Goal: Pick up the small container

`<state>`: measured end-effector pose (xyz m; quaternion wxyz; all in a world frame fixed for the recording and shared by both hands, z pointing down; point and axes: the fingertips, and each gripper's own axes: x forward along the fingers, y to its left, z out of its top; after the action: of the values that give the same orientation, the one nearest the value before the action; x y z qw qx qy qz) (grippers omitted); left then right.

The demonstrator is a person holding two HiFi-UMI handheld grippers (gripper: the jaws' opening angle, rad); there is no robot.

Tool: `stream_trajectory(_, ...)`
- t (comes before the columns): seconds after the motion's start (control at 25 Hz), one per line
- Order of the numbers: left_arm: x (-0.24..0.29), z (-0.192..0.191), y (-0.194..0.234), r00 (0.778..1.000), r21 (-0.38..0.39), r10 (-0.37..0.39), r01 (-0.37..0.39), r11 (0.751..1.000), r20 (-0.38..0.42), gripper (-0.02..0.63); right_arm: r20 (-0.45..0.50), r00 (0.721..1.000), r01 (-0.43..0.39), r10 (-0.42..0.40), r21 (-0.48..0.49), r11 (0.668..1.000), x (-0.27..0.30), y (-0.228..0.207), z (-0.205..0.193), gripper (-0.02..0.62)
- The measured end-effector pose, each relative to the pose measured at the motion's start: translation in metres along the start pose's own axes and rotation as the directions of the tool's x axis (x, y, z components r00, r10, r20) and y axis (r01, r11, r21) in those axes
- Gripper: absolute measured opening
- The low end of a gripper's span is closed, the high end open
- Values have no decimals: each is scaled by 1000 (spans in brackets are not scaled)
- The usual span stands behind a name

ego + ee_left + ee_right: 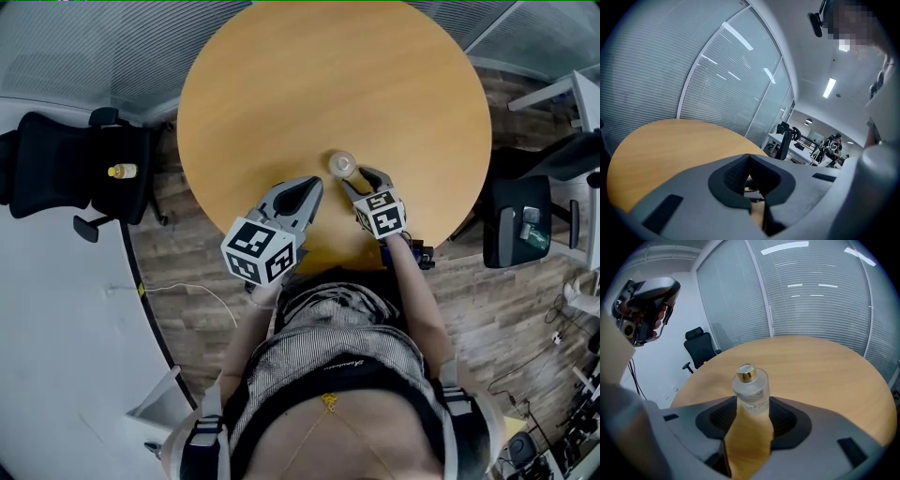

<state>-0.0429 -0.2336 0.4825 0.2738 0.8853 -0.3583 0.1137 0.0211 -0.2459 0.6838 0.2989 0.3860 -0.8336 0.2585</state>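
Small container [750,392] stands upright on the desk [328,75], between the parted fingers of the right gripper [749,414]. Left gripper [749,161]: fingers together, empty. The grip is best centred on the body, below the cap [746,373].

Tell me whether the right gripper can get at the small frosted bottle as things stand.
Probably yes. The bottle stands upright on the table, at the tips of the open jaws of the right gripper, nothing in between. The left gripper sits to the side, clear of it.
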Motion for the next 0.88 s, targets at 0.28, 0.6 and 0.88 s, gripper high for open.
stream_trajectory(0.28, -1, 0, 12, 1000, -3, 11, -11, 1000, -14, 5, 41, 999, 3, -3, -4, 1000, 14, 1, 9, 321)
stream_trajectory(0.6, 1, 4, 25, 999, -14, 26, -27, 1000, -21, 5, 40, 999, 11, -9, -37, 999, 29, 4, 7, 337)
stream_trajectory(0.88, 2, -2, 30, 998, -28, 43, -44, 999, -36, 5, 91, 996, 30, -23, -79, 996, 38, 3, 15, 337)
